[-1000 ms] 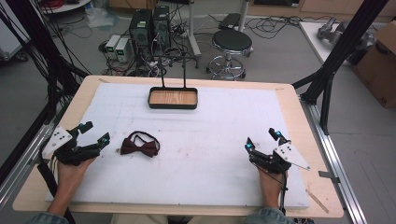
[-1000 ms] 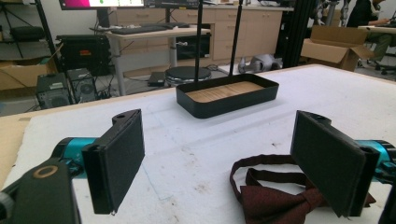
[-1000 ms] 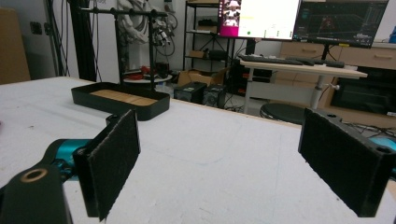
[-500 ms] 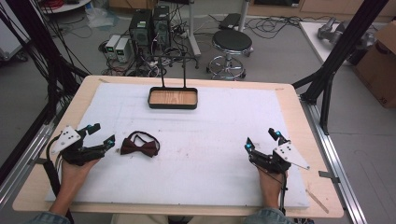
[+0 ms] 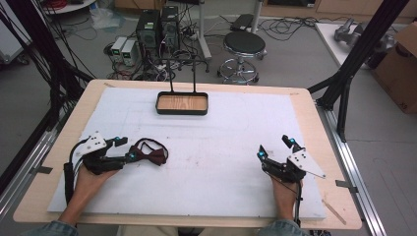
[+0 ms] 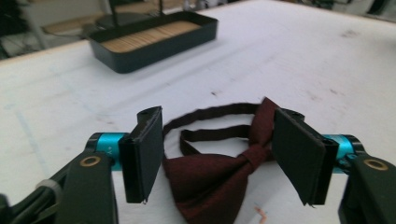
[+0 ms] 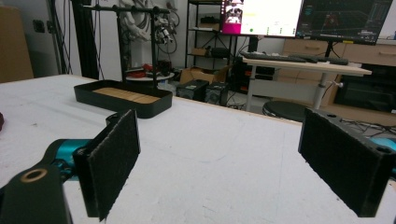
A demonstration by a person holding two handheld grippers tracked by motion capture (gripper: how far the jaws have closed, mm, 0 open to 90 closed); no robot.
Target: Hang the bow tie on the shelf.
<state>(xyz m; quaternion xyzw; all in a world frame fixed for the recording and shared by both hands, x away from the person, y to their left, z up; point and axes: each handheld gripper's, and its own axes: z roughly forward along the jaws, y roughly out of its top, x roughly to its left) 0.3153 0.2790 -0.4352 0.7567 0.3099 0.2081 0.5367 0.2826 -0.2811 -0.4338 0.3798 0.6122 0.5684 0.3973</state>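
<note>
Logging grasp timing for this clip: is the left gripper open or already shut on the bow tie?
Open. In its own view the left gripper has jaws spread wide, the bow tie lying between them on the table, neither pad pressing it.

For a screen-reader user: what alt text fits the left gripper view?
A dark red bow tie with its looped strap lies flat on the white table between the open left gripper jaws, untouched. A black tray with a wooden floor sits behind.

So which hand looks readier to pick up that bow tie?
The left. Its tongs are open with the bow tie between the jaws, while the right tongs sit far off across the table.
</note>
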